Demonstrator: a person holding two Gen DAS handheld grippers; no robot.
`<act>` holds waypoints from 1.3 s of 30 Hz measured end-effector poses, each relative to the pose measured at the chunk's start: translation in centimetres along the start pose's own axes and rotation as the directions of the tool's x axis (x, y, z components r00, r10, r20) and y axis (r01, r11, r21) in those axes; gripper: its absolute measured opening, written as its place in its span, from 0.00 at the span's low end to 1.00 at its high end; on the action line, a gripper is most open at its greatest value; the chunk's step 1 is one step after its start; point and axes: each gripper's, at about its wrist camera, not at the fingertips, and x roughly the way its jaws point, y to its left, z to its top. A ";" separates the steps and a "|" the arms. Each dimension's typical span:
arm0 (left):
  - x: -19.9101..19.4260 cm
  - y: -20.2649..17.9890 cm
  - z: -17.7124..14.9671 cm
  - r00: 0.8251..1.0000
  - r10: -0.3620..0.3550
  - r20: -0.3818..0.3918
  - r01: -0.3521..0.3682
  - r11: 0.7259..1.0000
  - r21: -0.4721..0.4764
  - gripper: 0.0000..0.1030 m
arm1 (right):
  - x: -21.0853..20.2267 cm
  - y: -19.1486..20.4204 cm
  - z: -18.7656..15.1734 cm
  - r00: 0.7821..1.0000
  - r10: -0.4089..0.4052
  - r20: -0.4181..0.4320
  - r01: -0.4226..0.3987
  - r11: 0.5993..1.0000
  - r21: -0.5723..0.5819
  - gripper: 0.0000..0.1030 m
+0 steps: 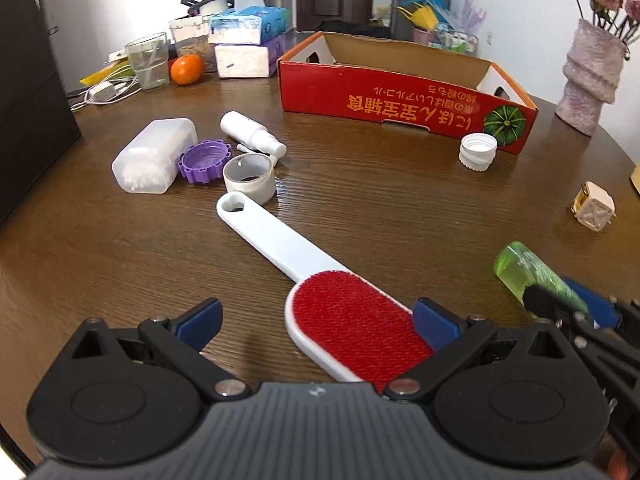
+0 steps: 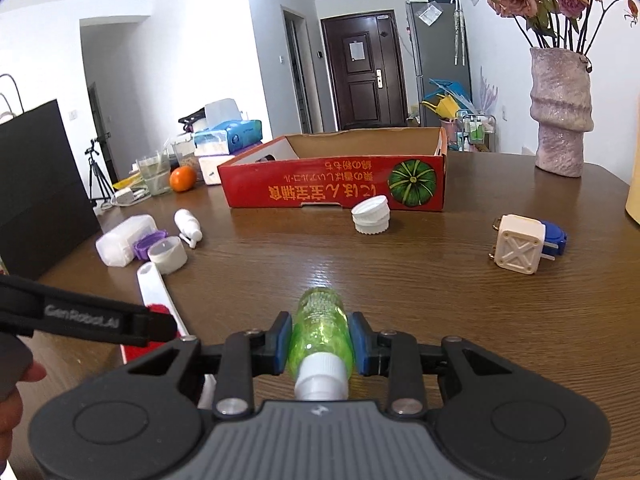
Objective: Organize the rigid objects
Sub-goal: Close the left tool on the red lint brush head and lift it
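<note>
Two grippers: right gripper (image 2: 320,344) is pinching the green bottle (image 2: 320,328); left gripper (image 1: 318,320) jaws are spreading over the brush (image 1: 320,280) on the desk (image 1: 400,200).

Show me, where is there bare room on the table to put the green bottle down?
Bare wood lies between the lint brush, the white cap and the plug adapter. The red box looks empty. It is crowded by the swab box and purple lid.
</note>
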 end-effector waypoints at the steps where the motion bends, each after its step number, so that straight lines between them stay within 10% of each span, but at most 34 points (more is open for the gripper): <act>1: 0.0 -0.3 0.0 1.000 0.011 0.004 -0.011 1.000 -0.008 1.00 | 0.0 -0.1 -0.2 1.000 -0.007 -0.007 0.007 1.000 -0.005 0.29; 34: 1.4 2.7 -2.2 0.998 0.041 -0.057 -0.043 0.998 -0.044 1.00 | 0.9 0.2 -1.5 0.993 -0.095 -0.067 0.094 0.995 -0.019 0.31; 39: 0.9 2.7 -2.4 0.999 0.031 -0.045 -0.032 0.999 -0.035 0.91 | 1.4 0.7 -1.3 0.990 -0.120 -0.072 0.119 0.993 -0.015 0.64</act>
